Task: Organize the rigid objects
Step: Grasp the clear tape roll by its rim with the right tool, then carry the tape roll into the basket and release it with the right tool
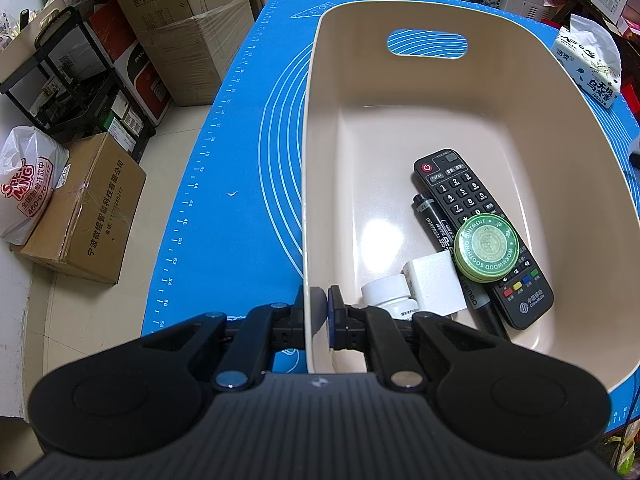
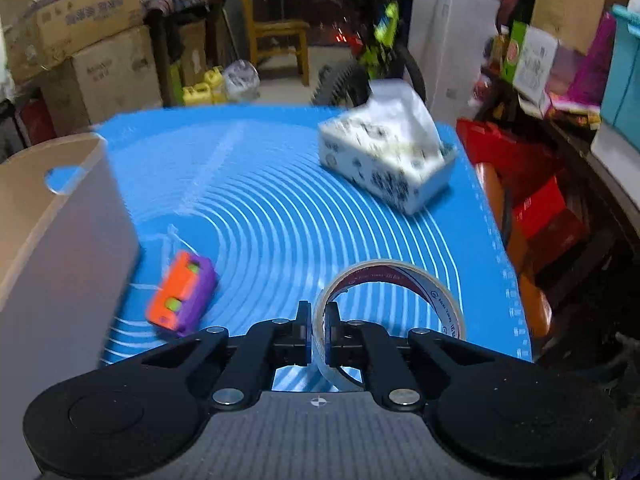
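Your left gripper (image 1: 319,314) is clamped on the near wall of the beige bin (image 1: 520,92), one finger outside and one inside the rim. Just ahead and to the right of that inner finger, a white bottle (image 1: 387,293) lies on the bin floor, touching a white cube-shaped adapter (image 1: 434,282). Further right, a black marker (image 1: 438,236) lies alongside a black remote (image 1: 472,216), and a round green ointment tin (image 1: 486,247) rests on top of the remote. Your right gripper (image 2: 319,334) is closed on the band of a clear tape roll (image 2: 394,292), one finger inside the ring and one outside; whether the roll touches the blue mat (image 2: 280,208) cannot be told. Ahead and left of this gripper, an orange-and-purple toy (image 2: 182,294) lies on the mat just beside the bin's outer wall. Well ahead to the right sits a tissue pack (image 2: 386,160), blurred.
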